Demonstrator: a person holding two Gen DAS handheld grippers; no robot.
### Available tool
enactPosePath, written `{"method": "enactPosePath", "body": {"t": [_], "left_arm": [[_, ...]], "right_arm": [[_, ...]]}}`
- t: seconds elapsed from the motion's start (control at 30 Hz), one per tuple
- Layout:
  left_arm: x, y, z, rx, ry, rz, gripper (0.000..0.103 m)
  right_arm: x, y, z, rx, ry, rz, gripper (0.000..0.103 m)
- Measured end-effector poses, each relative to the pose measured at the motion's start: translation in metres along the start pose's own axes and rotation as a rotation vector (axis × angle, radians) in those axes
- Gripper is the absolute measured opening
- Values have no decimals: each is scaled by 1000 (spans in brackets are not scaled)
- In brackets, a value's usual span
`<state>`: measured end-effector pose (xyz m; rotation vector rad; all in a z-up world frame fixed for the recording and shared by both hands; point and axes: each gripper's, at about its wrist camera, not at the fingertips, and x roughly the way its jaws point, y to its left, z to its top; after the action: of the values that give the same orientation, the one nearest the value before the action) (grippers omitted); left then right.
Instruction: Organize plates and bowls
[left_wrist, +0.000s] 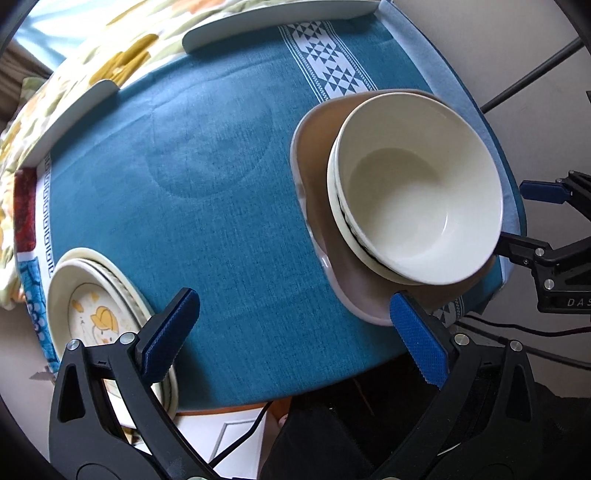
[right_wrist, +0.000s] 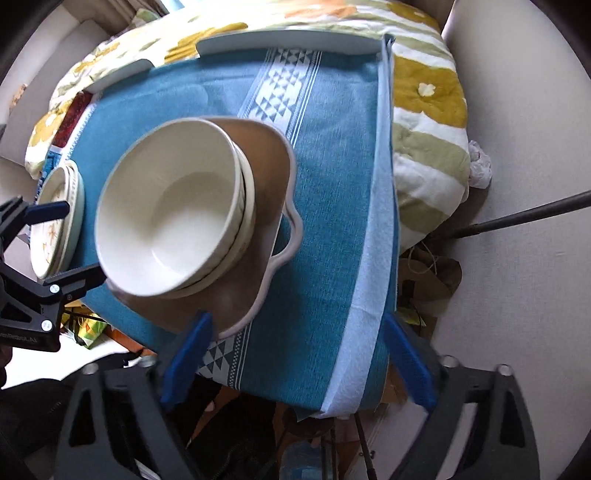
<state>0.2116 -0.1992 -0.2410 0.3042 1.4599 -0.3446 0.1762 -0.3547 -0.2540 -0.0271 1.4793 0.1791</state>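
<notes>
- The white bowls (left_wrist: 413, 206) sit one inside another on a brown plate (left_wrist: 321, 206) with a wavy edge, near the right side of the desk (left_wrist: 221, 206).
- The desk has a blue cloth with white patterns on it.
- A stack of cream plates (left_wrist: 92, 317) with a yellow cartoon picture sits at the near left corner of the desk, well apart from the bowls.
- The left tool (left_wrist: 291, 332) hangs over the near edge of the desk. Its two blue fingers stand wide apart and hold nothing. One finger is above the cream plates and the other is just by the brown plate.
- The right tool (right_wrist: 295, 354) is also wide apart and holds nothing. Its left finger is just over the near edge of the brown plate.
- A flowery blanket (right_wrist: 424, 122) lies behind the desk and to its right.
</notes>
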Motion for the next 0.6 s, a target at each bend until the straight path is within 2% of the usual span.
{"method": "enactPosePath", "body": {"t": [0.07,0.1,0.17,0.2,0.3,0.37,0.4,0.47,0.5,0.6], "left_arm": [[7,0,4,11,16,-7,99],[11,0,6,20,28,-5,97],[20,0,7,33,49,-10,84],[23,0,8,31,54,-34,82],[30,-6,10,60,55,-65,67],[35,-11,11,81,44,-97,45],[37,-14,10,89,39,-125,40],[44,-18,9,96,33,-162,22],[46,-22,9,106,25,-166,19],[47,-32,4,146,-15,-118,18]], "right_arm": [[7,0,5,5,19,29,65],[11,2,6,1,28,35,64],[19,5,9,-12,44,44,57],[22,6,10,-15,50,56,55],[30,9,12,-33,57,91,42],[35,12,12,-44,49,140,29],[37,13,12,-50,44,157,27],[41,14,11,-60,33,182,23],[42,15,11,-68,31,177,23],[40,23,7,-103,11,145,23]]}}
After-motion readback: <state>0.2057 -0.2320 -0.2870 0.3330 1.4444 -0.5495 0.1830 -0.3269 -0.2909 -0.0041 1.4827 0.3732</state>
